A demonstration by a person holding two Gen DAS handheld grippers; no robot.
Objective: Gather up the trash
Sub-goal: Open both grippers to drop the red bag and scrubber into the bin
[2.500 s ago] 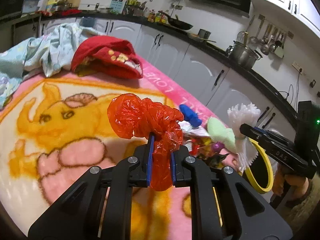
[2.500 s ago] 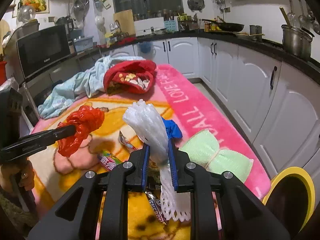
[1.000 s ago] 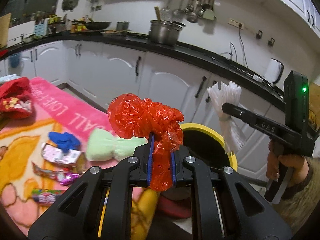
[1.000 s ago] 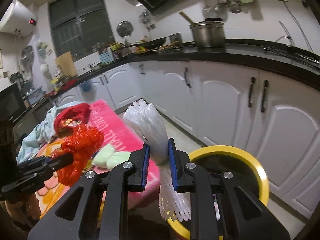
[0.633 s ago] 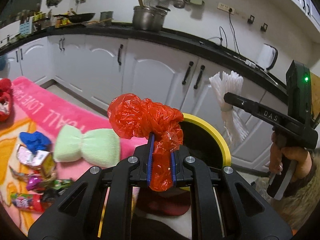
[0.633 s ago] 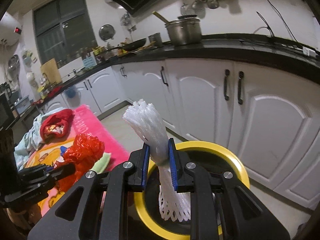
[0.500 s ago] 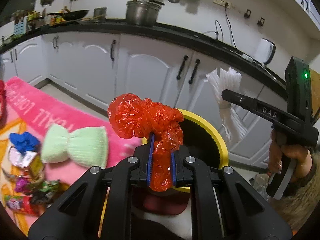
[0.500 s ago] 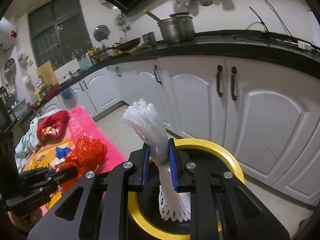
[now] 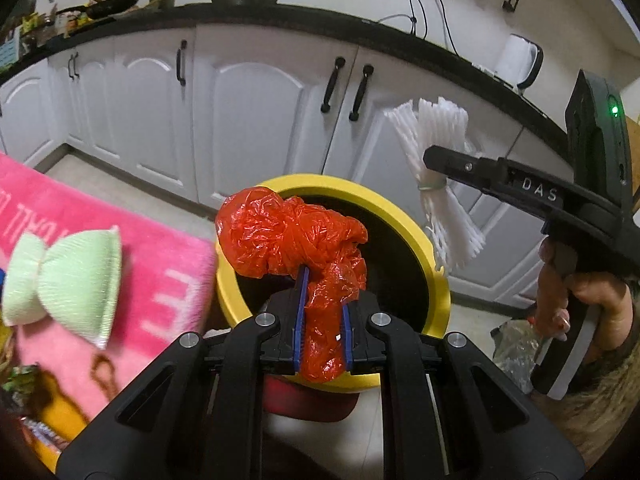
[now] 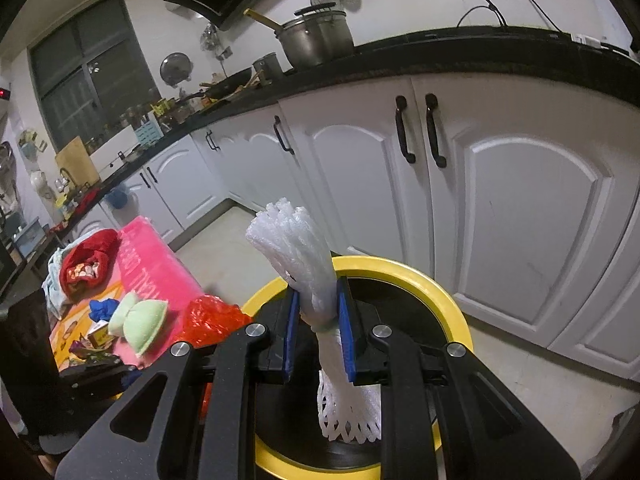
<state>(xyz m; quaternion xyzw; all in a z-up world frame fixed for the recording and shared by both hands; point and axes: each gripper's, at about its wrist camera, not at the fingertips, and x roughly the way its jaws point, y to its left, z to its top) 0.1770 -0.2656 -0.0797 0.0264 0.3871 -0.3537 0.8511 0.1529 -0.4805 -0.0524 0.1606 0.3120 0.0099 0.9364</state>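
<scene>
My left gripper (image 9: 322,320) is shut on a crumpled red plastic bag (image 9: 292,236) and holds it over the near rim of a yellow-rimmed black bin (image 9: 400,216). My right gripper (image 10: 318,332) is shut on a white foam net sleeve (image 10: 296,248) and holds it over the same bin (image 10: 440,292), the net's lower end hanging into the opening. In the left wrist view the right gripper (image 9: 436,158) with the white net (image 9: 436,140) is above the bin's right rim. The red bag (image 10: 212,316) shows left of the bin in the right wrist view.
A pink blanket-covered table (image 9: 132,216) lies to the left with a pale green sponge (image 9: 64,280), a blue scrap (image 10: 102,307), wrappers and a red cloth (image 10: 86,264). White cabinets (image 10: 500,200) under a black counter stand close behind the bin.
Both grippers have swung from over the table to the bin and now sit lower and closer above its opening. Each still holds its piece of trash.
</scene>
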